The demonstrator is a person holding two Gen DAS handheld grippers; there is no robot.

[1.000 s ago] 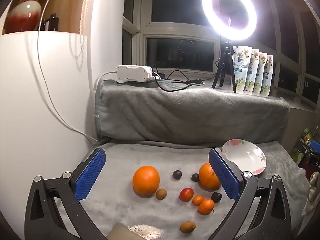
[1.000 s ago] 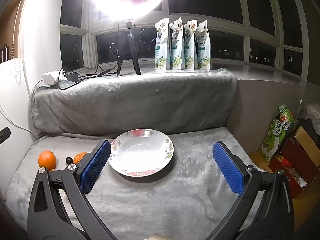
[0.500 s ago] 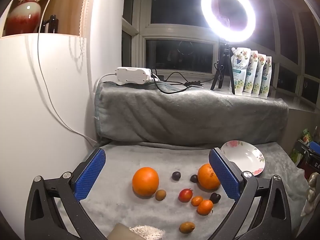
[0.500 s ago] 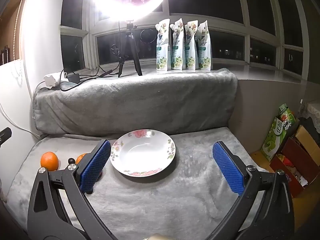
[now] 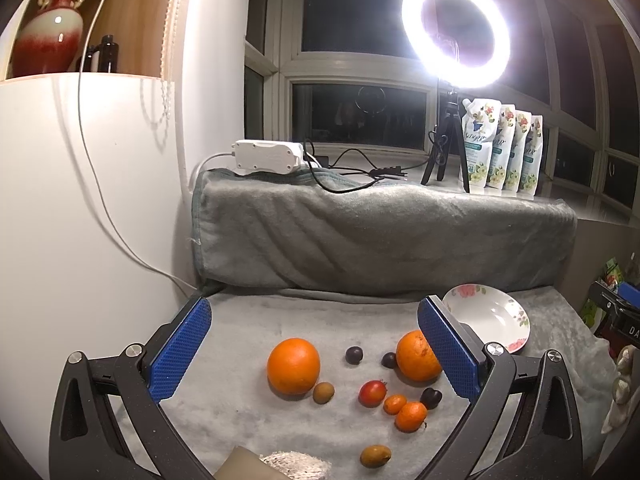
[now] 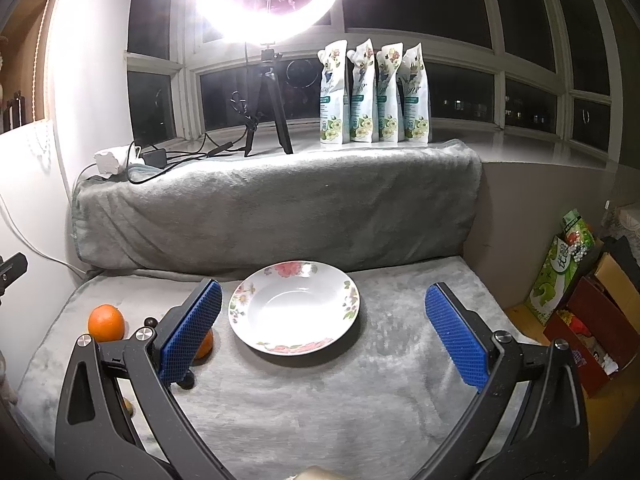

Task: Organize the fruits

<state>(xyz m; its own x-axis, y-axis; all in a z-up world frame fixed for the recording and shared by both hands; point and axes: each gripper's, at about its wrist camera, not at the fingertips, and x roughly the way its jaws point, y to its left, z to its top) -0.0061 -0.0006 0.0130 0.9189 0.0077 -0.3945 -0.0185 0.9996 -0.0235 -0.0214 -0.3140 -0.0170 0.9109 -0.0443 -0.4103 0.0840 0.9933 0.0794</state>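
While I hold both grippers, left gripper [image 5: 314,350] and right gripper [image 6: 324,330], spread wide and empty, fruits dot the blanket's [image 5: 240,320] left end; plate [image 6: 294,306] sits mid-blanket.

You see plush matt grey blanket [image 6: 320,400]; glossy floral-rimmed ceramic plate [image 6: 294,346]; dimpled orange [image 5: 293,366] peel; your gripper pads [image 5: 180,354] textured blue rubber; glossy red-white vase [image 5: 48,32].

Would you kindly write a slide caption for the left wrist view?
Open left gripper hovers over two oranges and small fruits on a grey blanket; empty plate beyond.
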